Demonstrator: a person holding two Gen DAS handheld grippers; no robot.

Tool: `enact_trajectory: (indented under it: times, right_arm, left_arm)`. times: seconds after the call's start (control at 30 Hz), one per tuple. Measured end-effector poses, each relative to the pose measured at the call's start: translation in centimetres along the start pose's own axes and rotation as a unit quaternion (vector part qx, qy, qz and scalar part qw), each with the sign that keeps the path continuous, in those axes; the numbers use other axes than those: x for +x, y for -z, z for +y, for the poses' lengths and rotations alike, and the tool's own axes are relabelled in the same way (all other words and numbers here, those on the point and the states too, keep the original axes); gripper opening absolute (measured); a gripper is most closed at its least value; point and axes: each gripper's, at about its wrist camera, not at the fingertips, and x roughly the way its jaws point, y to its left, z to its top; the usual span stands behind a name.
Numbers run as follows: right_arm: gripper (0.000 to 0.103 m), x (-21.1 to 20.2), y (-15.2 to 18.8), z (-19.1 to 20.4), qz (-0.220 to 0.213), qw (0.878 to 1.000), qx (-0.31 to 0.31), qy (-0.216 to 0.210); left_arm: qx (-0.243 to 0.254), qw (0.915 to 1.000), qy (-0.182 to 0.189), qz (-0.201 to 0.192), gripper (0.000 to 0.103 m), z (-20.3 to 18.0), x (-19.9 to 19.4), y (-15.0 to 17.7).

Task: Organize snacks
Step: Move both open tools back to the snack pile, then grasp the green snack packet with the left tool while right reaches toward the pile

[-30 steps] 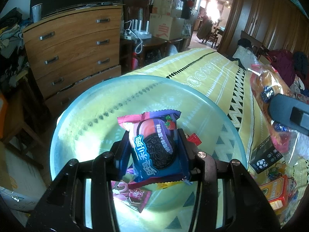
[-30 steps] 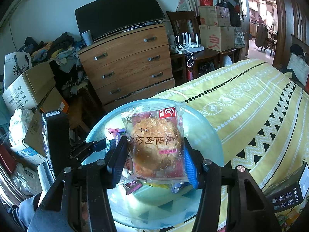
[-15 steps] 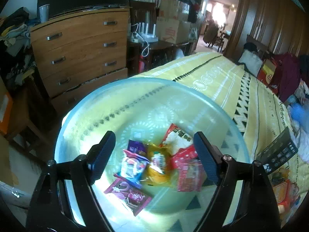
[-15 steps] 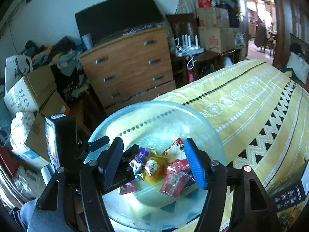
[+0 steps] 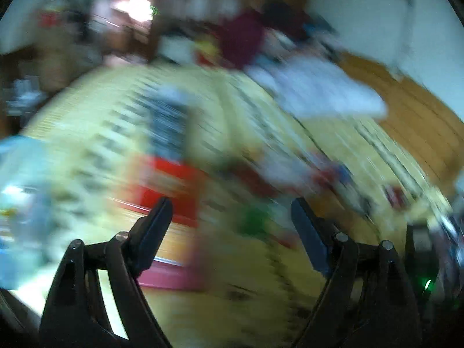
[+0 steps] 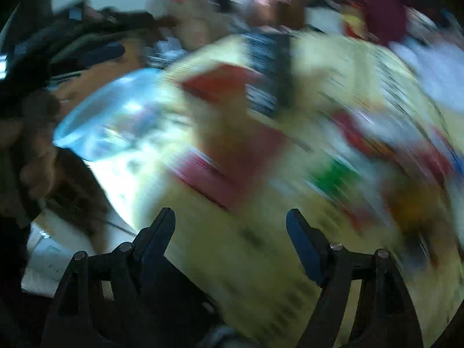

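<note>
Both views are heavily motion-blurred. My left gripper (image 5: 230,211) is open and empty above the yellow patterned bedspread (image 5: 255,284). My right gripper (image 6: 230,223) is open and empty too. The light blue bowl (image 6: 113,121) with snack packets in it lies at the left in the right wrist view, and its rim shows at the far left of the left wrist view (image 5: 17,156). Blurred loose snacks lie ahead: a red box (image 5: 168,185), a green packet (image 5: 252,217), and red and blue packets (image 5: 330,174).
A dark remote-like object (image 5: 168,127) lies on the bedspread beyond the red box. White bedding (image 5: 322,90) and dark red clothes (image 5: 240,37) lie at the far end. A wooden floor (image 5: 411,116) shows at the right.
Both grippers let go of their snack packets into the bowl, opened, and then swung fast to the right, away from the bowl toward the loose snacks on the bedspread.
</note>
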Motion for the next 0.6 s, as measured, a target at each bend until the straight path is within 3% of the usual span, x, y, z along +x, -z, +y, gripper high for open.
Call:
enact_trajectory:
  times: [0.07,0.17,0.3,0.53,0.6]
  right_arm:
    - [0.082,-1.4,2.6,-3.8,0.009,0.999,0.035,0.028]
    - [0.082,-2.5,5.1,-8.4,0.016,0.995,0.084,0.044]
    - [0.082,-2.7,6.1,-11.0,0.012,0.992,0.121,0.034]
    - [0.082,-1.4,6.6,-12.9,0.017,0.990,0.137,0.005]
    - [0.082,-1.0,6.7,-12.9,0.021,0.990,0.138,0.001]
  left_arm:
    - [0.013,0.9983,0.015,0.055,0.084,-2.2,5.2,1.7]
    - [0.000,0.9941,0.000,0.108,0.078,-2.5,11.9,3.2]
    - [-0.050,0.9915,-0.040,0.113,0.075,-0.5,16.6,3.5]
    - [-0.028,0.9837,-0.090,0.153,0.075,-0.9,22.1,3.4]
    - [-0.025,0.9836,-0.099,0.148,0.074,-1.0,22.7,3.2]
